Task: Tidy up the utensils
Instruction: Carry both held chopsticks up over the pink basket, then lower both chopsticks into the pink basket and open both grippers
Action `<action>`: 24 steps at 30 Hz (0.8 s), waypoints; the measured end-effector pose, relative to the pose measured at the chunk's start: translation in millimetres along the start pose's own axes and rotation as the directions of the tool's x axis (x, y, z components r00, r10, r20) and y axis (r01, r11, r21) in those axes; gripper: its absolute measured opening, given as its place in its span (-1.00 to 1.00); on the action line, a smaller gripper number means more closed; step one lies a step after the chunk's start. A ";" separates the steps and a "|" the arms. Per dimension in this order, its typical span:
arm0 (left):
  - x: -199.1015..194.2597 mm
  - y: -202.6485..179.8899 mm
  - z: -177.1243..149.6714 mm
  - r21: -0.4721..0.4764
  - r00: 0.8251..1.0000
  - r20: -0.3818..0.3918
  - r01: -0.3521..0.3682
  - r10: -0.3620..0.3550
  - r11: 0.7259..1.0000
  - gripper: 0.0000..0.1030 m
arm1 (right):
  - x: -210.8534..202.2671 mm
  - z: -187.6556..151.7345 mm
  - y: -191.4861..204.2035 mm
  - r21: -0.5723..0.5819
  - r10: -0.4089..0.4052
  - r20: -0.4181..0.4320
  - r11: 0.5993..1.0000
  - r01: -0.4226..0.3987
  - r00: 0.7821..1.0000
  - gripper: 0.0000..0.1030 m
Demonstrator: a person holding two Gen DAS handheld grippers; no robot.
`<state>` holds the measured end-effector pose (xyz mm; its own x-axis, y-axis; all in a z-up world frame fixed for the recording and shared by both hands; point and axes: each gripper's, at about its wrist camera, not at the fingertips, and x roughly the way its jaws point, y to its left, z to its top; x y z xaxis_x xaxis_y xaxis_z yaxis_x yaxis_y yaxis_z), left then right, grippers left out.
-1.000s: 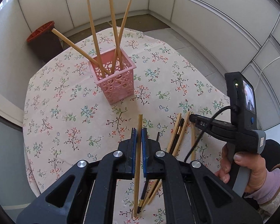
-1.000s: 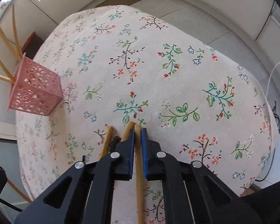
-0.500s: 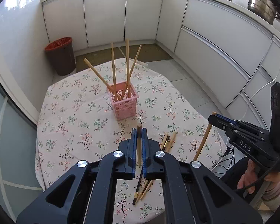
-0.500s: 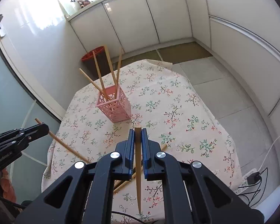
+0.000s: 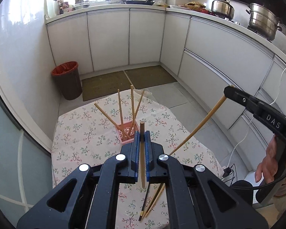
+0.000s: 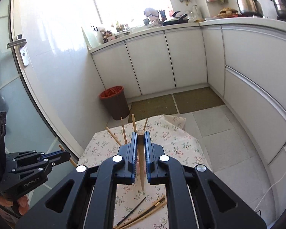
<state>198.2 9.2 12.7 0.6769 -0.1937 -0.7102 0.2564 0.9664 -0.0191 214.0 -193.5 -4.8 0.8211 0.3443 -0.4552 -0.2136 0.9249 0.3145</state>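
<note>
While both hands hang high above the bench, each claw grips one wooden chopstick. Far left of the left claw and beyond it, a bin stands on the floor by the cabinets. Just ahead of and below that claw sits the pink basket, with four chopsticks leaning out of it. The left claw is pinched narrow on its chopstick, which runs between the blue pads with its blunt end poking past the tips. Below and behind the claw, loose chopsticks, one of them dark, lie on the flowered cloth. To its right, the right claw clamps another chopstick that slants down toward the bench.

In the right wrist view, the left claw sits low at left, and the right claw is closed narrow on its chopstick, point aimed down.
</note>
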 end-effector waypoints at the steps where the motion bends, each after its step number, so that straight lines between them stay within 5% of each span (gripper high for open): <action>1: -1.1 1.4 3.7 0.001 1.000 0.006 -0.007 0.007 1.000 -0.92 | -1.5 6.1 2.7 -0.004 0.005 0.014 1.000 -0.005 1.000 -0.85; 11: 2.5 19.9 53.2 -0.076 0.996 0.080 -0.023 0.029 0.997 -0.92 | 22.6 48.4 14.4 -0.002 0.046 0.081 0.999 -0.046 0.996 -0.85; 24: 86.4 45.1 72.9 -0.117 0.996 0.036 -0.072 0.077 0.991 -0.92 | 93.6 45.0 9.4 0.006 0.043 0.041 0.999 -0.043 0.998 -0.85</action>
<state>318.6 23.7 1.7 0.7190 -0.1249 -0.6837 0.1247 0.9909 -0.0499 312.7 -159.8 -6.9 0.8324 0.3768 -0.4063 -0.2455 0.9081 0.3392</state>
